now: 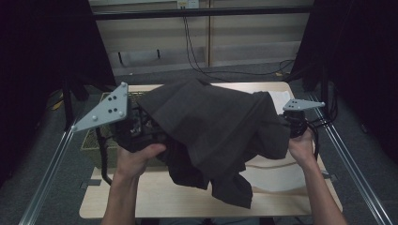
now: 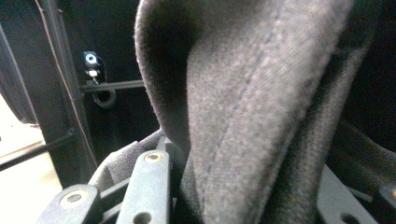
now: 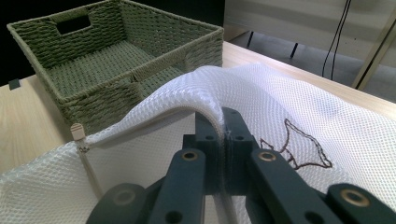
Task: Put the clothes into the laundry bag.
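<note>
A dark grey cloth hangs in a big fold over the middle of the table. My left gripper holds it up at its left side. In the left gripper view a thick seamed fold of the cloth fills the gap between the jaws, which are shut on it. On the right, my right gripper is shut on the zipped rim of a white mesh bag, the jaws pinched together on the mesh. The bag lies on the table, partly under the cloth.
A woven green basket with handle cut-outs stands empty at the table's left, under my left hand. The light wooden table has metal rails along both sides. Cables trail on the floor behind.
</note>
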`<action>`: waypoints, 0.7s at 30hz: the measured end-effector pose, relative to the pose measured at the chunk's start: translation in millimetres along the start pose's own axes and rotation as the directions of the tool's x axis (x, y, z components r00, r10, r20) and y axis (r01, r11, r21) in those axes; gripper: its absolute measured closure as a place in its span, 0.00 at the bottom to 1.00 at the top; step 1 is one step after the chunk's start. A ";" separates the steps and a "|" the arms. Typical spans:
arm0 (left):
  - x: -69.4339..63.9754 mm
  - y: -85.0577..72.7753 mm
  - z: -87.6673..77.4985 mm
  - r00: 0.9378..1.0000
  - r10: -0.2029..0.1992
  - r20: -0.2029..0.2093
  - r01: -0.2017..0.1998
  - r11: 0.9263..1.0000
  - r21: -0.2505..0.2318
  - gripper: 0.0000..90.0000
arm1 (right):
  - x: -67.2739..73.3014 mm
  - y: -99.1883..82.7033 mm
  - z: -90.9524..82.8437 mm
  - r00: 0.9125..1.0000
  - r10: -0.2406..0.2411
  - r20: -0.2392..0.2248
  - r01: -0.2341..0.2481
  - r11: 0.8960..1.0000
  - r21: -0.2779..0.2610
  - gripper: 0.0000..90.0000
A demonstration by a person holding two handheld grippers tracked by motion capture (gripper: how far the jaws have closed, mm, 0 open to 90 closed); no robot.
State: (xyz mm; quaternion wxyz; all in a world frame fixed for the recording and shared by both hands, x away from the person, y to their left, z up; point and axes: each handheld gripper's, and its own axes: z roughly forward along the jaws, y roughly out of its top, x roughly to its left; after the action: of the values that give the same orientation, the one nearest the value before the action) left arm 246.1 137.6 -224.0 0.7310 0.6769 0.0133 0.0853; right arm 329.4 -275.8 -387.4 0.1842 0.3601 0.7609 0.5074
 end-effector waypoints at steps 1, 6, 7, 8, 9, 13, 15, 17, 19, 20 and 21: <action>-1.3 -4.0 1.3 1.000 -0.010 0.009 0.010 1.000 -0.004 0.73 | 0.3 0.1 0.2 1.000 -0.001 0.000 0.001 1.000 0.000 0.97; -3.8 -27.2 19.7 0.997 -0.055 0.051 0.054 0.998 0.021 0.73 | 1.2 0.3 1.8 1.000 -0.006 -0.006 0.006 1.000 0.007 0.97; -4.5 -32.5 24.5 0.996 -0.067 0.055 0.065 0.997 0.029 0.73 | 1.5 0.3 2.2 1.000 -0.005 -0.005 0.005 1.000 0.008 0.97; -4.5 -32.5 24.5 0.996 -0.067 0.055 0.065 0.997 0.029 0.73 | 1.5 0.3 2.2 1.000 -0.005 -0.005 0.005 1.000 0.008 0.97; -4.6 -43.8 33.7 0.993 -0.094 0.068 0.091 0.995 0.044 0.73 | 2.2 0.4 2.1 1.000 -0.007 -0.006 0.007 1.000 0.008 0.97; -0.1 -64.4 46.0 0.988 -0.131 0.082 0.125 0.990 0.069 0.73 | 1.9 0.1 1.2 1.000 -0.005 -0.008 0.005 1.000 0.009 0.97; 1.8 -73.0 51.2 0.987 -0.145 0.069 0.139 0.986 0.092 0.73 | 2.2 0.0 1.1 1.000 -0.008 -0.011 0.008 1.000 0.012 0.97; 1.8 -81.5 56.4 0.987 -0.148 0.057 0.140 0.982 0.126 0.73 | 2.6 -0.1 1.9 1.000 -0.008 -0.013 0.009 1.000 0.012 0.97; 1.2 -90.2 60.5 0.987 -0.153 0.051 0.144 0.978 0.151 0.73 | 2.9 -0.2 2.7 1.000 -0.013 -0.014 0.013 1.000 0.020 0.97; 1.8 -94.8 62.3 0.987 -0.152 0.054 0.141 0.977 0.162 0.73 | 3.4 -0.2 3.1 1.000 -0.010 -0.014 0.011 1.000 0.022 0.97; 1.2 -99.5 64.1 0.986 -0.162 0.042 0.152 0.973 0.172 0.73 | 3.5 -0.2 3.4 1.000 -0.011 -0.018 0.012 1.000 0.021 0.97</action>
State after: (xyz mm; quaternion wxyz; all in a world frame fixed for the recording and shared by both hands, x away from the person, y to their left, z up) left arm 266.5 67.6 -317.2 0.6757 0.7352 0.0535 0.0069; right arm 329.1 -271.1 -388.7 0.1767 0.3532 0.7699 0.5013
